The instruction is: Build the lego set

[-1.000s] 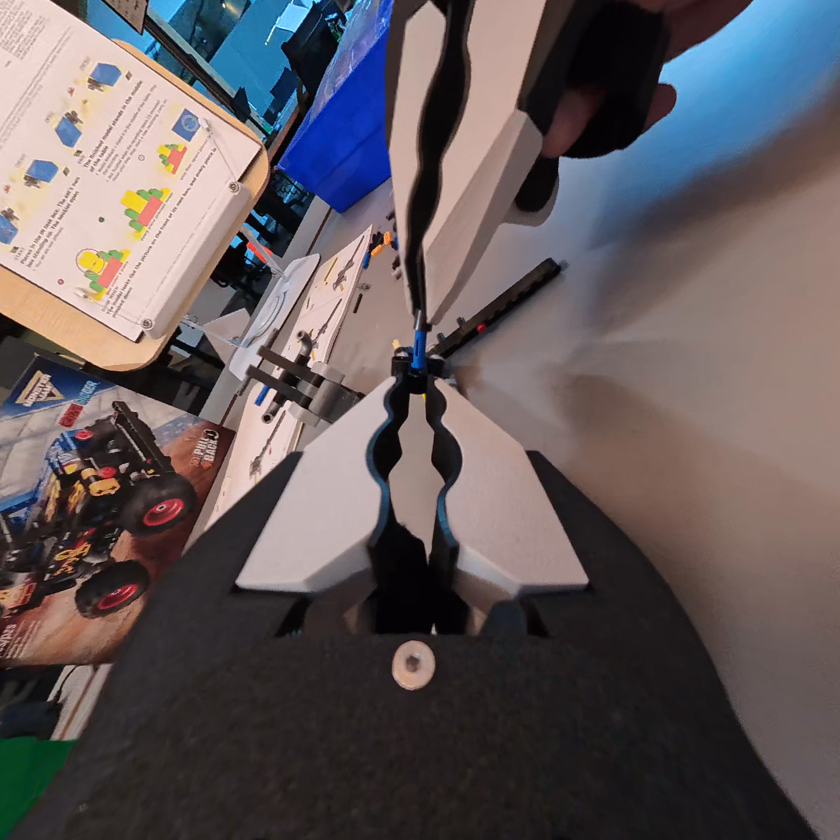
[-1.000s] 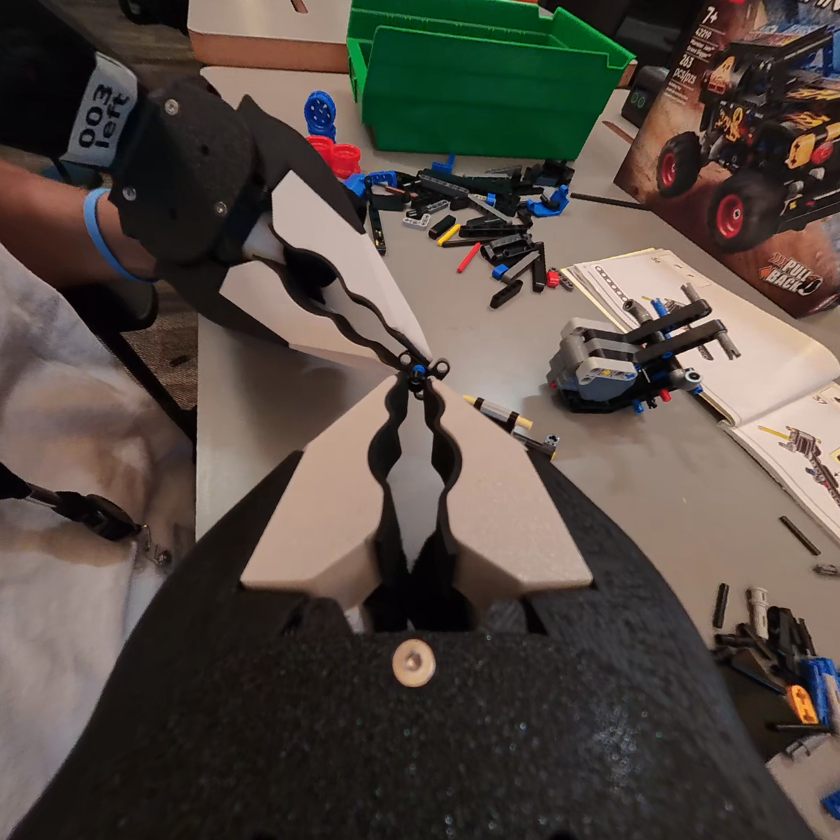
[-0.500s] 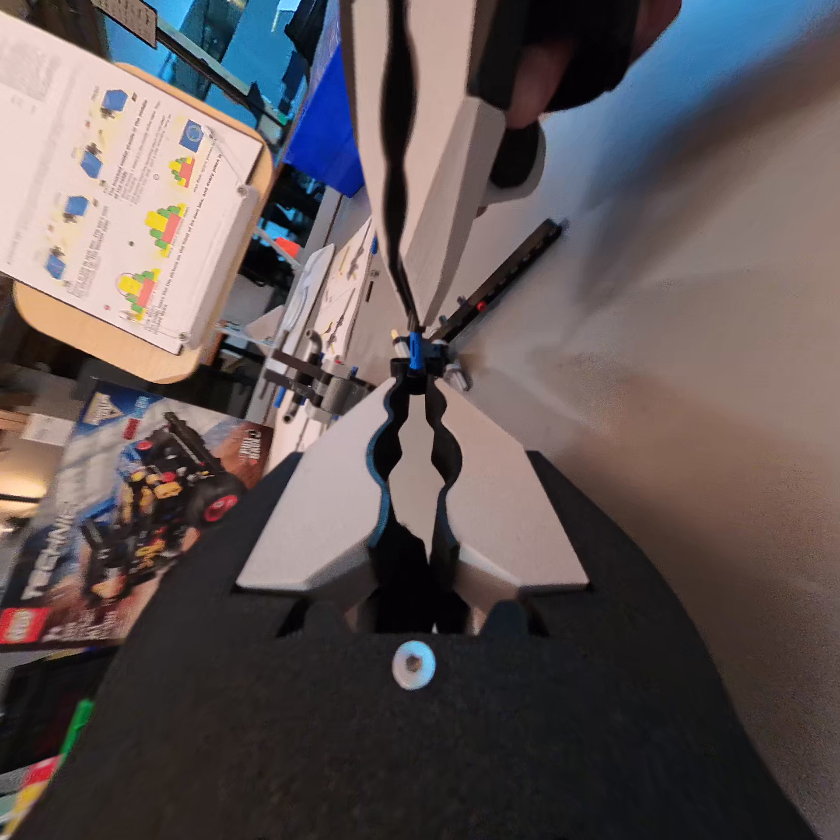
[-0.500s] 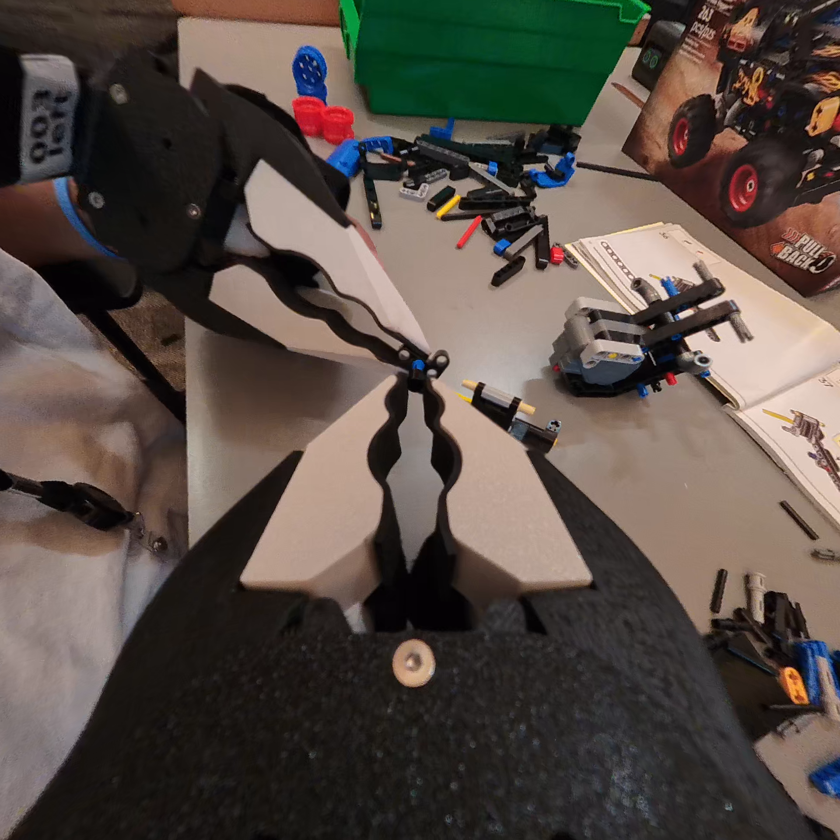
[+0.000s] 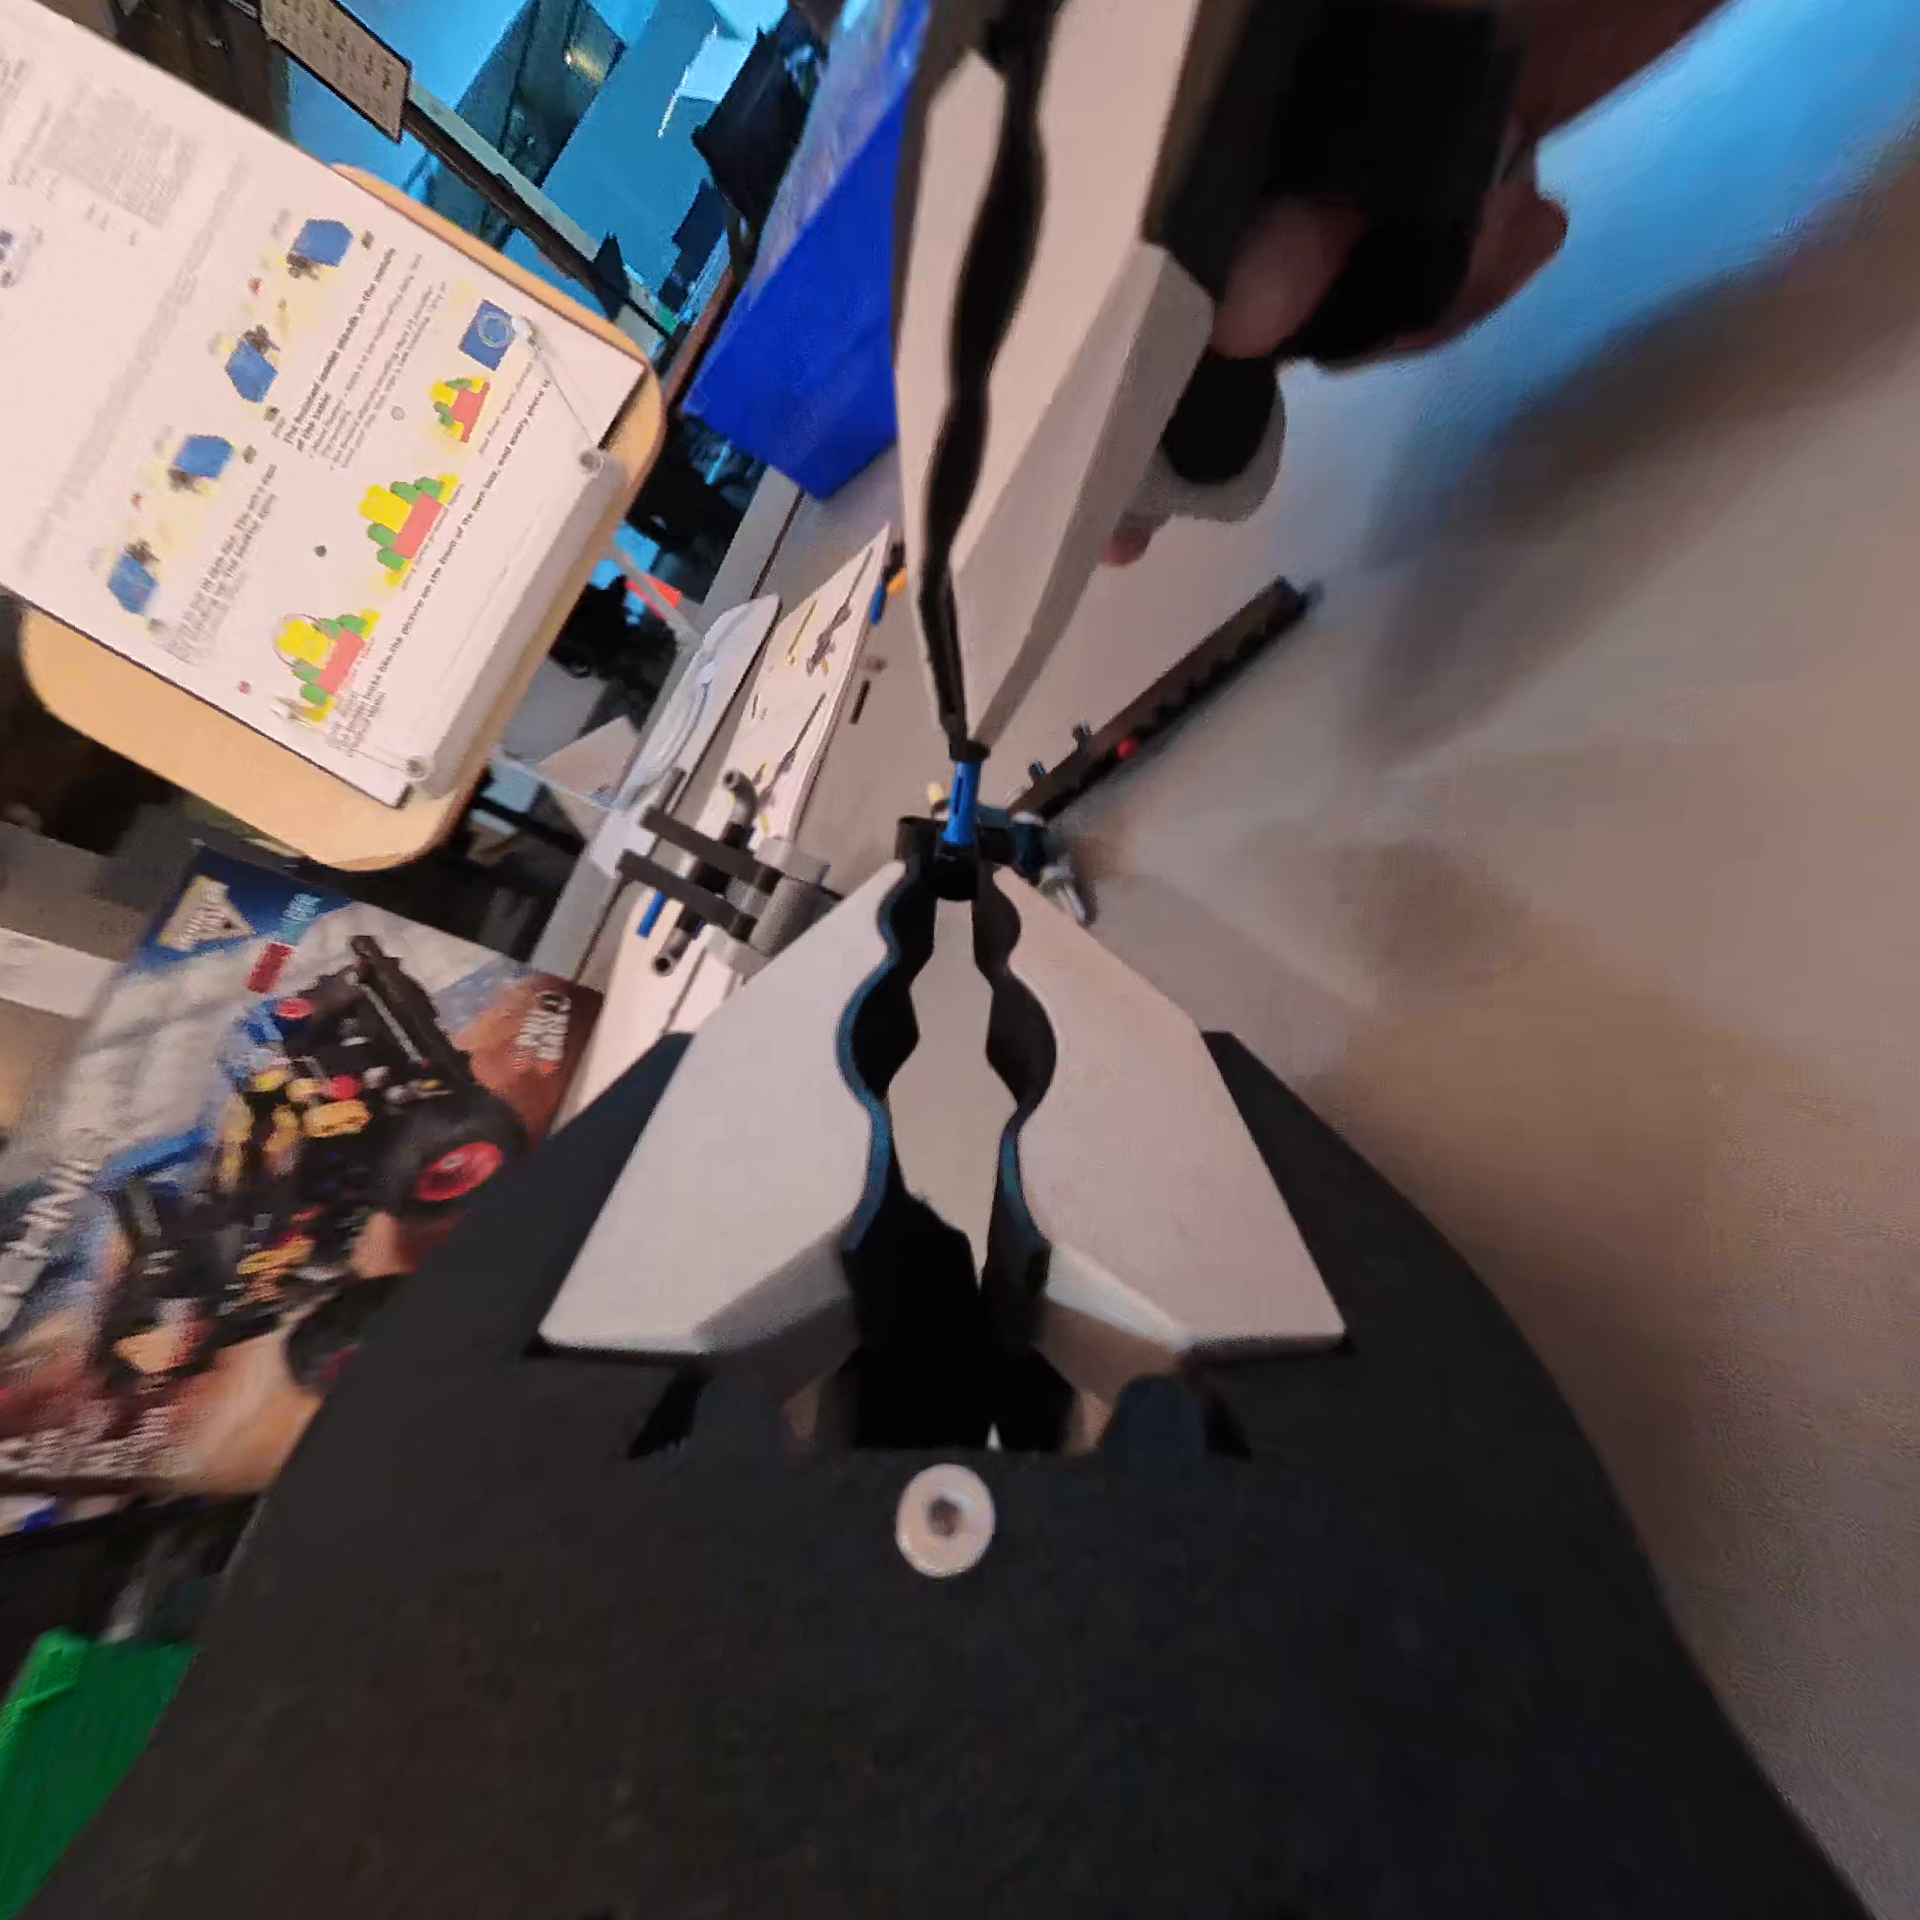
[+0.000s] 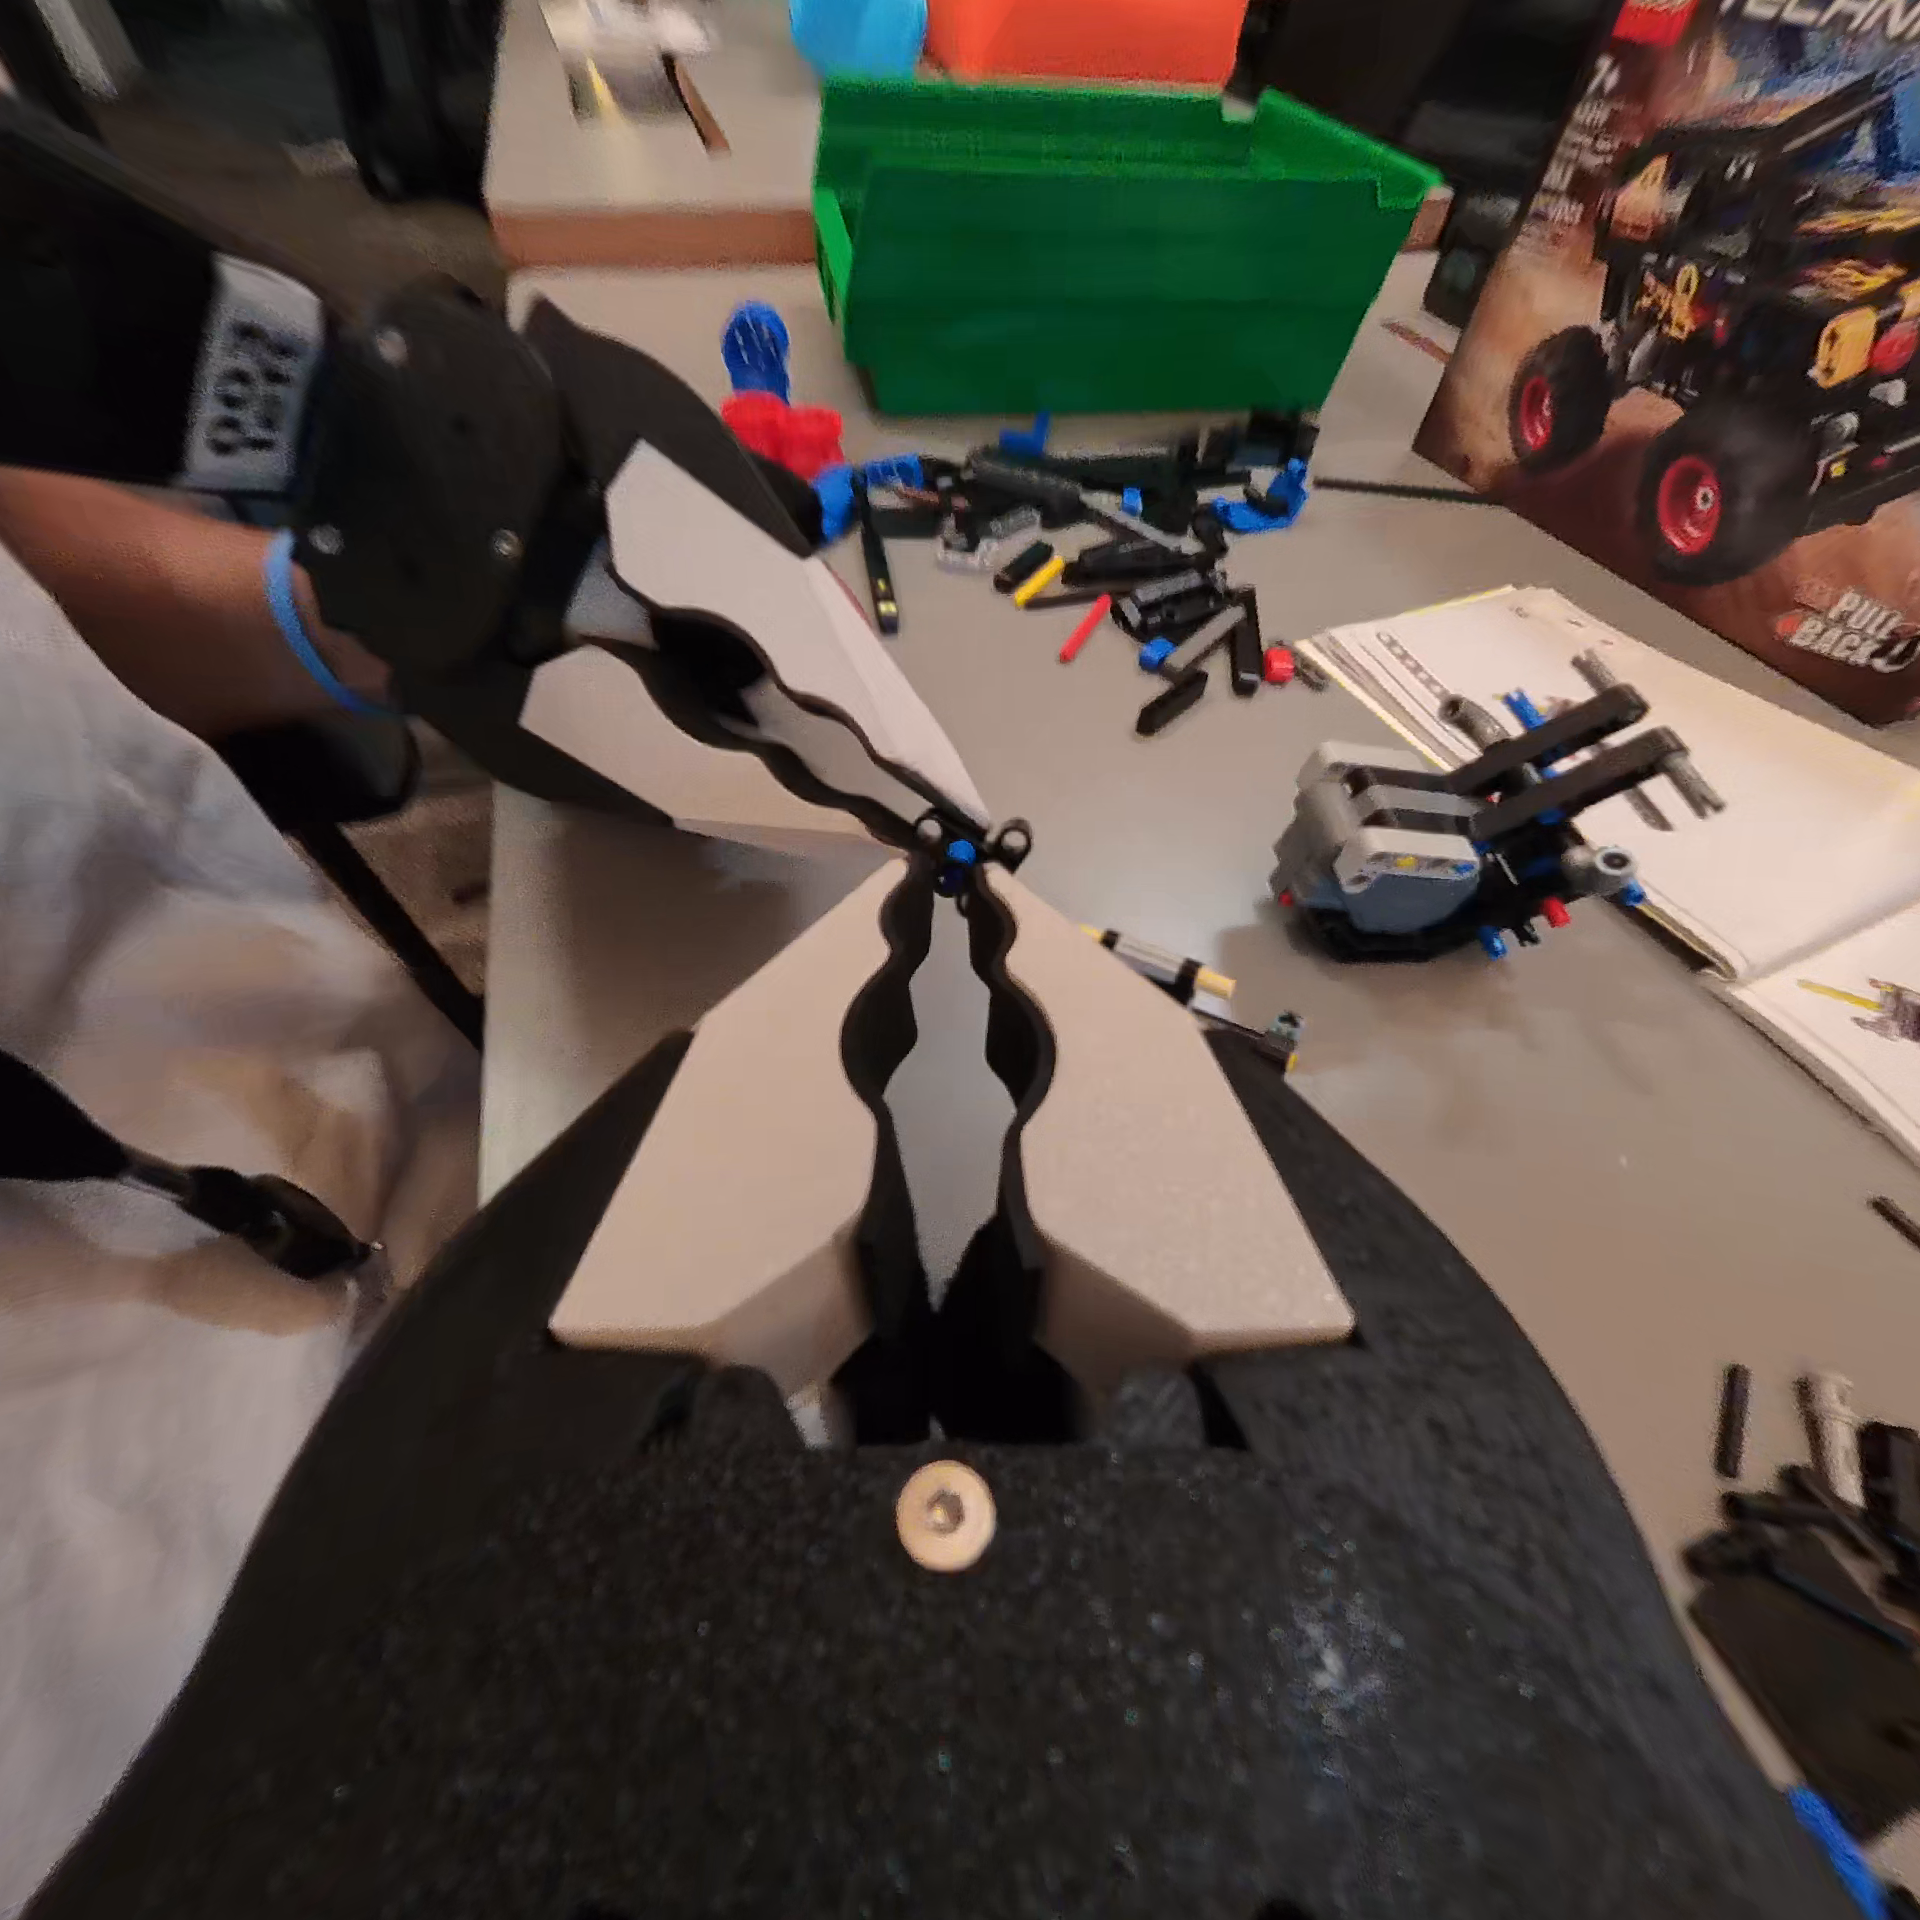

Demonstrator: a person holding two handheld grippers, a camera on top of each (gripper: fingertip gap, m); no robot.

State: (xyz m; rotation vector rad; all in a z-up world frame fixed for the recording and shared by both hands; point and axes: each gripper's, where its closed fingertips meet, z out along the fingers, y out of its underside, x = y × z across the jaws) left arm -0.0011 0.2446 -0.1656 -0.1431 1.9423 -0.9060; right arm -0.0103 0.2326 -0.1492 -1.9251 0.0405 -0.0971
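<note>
My left tongs [image 5: 954,883] are pinched down on a small black connector piece [image 5: 951,844], and my right tongs [image 6: 951,883] are closed narrow on a blue pin [image 5: 964,795] whose lower end sits in that connector; the two tips meet nearly nose to nose above the grey table [image 6: 1403,1091]. Seen from the right wrist, the connector shows as small black rings on either side of the blue pin. The part-built model [image 6: 1455,842], grey and black with blue and red pins, rests against the edge of the open instruction booklet [image 6: 1766,790], well apart from my tips. A loose heap of black, blue, red and yellow parts [image 6: 1122,561] lies in front of the green bin [image 6: 1101,281], with blue and red wheel hubs [image 6: 774,384] to its left. The set's box [image 6: 1714,343] stands at the right, printed with a black monster truck on red wheels; it bears a brand logo and lettering. In the left wrist view a laminated sheet of pictured brick steps [image 5: 291,447] sits on a wooden board, its text blurred. A printed white label [image 6: 244,395] wraps my left wrist strap.
</note>
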